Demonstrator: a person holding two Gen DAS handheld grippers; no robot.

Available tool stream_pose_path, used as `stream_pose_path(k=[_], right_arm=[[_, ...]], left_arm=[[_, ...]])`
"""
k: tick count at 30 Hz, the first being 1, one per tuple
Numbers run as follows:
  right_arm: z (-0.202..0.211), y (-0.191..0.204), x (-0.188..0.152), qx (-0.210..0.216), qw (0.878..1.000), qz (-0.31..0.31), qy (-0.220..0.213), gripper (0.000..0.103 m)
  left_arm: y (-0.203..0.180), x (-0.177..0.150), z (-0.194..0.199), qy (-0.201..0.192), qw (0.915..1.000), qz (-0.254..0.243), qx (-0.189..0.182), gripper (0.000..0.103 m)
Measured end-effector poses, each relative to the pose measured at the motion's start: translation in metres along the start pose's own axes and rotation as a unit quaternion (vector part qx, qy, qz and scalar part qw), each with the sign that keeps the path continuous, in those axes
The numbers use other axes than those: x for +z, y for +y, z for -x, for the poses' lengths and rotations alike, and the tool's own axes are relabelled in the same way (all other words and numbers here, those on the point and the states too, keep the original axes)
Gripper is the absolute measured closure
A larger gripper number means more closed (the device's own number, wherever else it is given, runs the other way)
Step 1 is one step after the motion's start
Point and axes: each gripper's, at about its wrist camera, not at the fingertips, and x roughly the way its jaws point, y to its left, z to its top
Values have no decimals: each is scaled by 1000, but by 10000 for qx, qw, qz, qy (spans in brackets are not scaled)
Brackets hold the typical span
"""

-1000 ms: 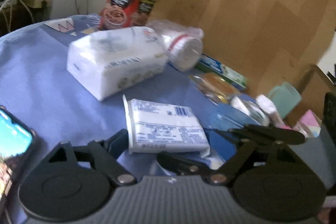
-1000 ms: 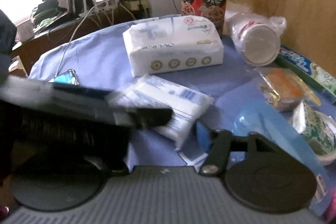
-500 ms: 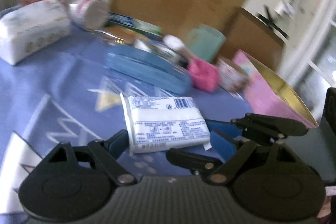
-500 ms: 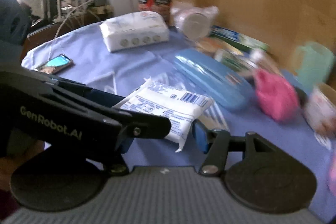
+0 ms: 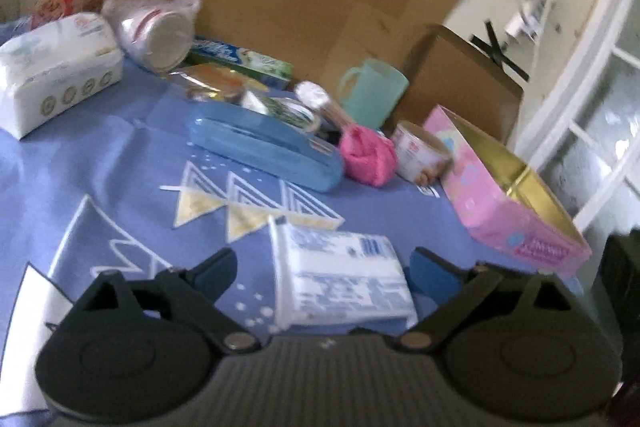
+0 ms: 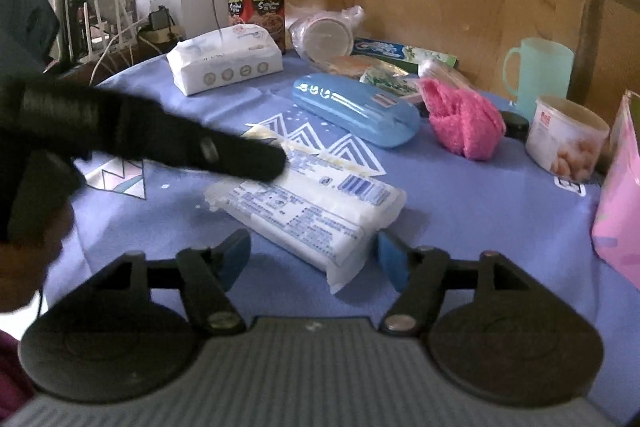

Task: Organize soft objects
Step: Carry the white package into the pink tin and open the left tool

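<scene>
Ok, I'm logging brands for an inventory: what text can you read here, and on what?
No text reads cleanly.
Print on the red box: too blurred.
Barcode and fine print on the small tissue pack: too small.
Logo on the big tissue pack: blurred.
Lettering on the green box: blurred.
Red mark on the can: unreadable.
Lettering on the pink box: blurred.

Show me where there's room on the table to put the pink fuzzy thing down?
Bare cloth lies between the white tissue pack and the flat wipes packet, left of the blue case. Another patch sits between the packet and the can. It's crowded along the wall.
</scene>
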Motion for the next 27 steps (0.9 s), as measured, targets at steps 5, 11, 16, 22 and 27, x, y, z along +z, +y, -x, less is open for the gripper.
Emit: stream_pose_path(k=[5, 11, 16, 22, 27], right_arm=[[-6, -1, 0, 121, 9999, 21, -23, 24], [-6, 5, 0, -39, 9997, 76, -228, 32], [10, 7, 1, -236, 9976, 124, -646, 33], [40, -4, 10, -705, 9895, 236, -1241, 33], [70, -30, 12, -1291, 9773, 186, -1668, 32]], left_arm=[[4, -2, -20, 299, 9994, -15, -194, 26], [-12, -4, -21, 270, 9993, -256, -48, 26], [-25, 6, -12, 44, 9994, -334, -128, 27], [-64, 33, -10, -212, 9959, -816, -330, 27], [-115, 52, -31, -265, 9890, -1306, -636, 27]])
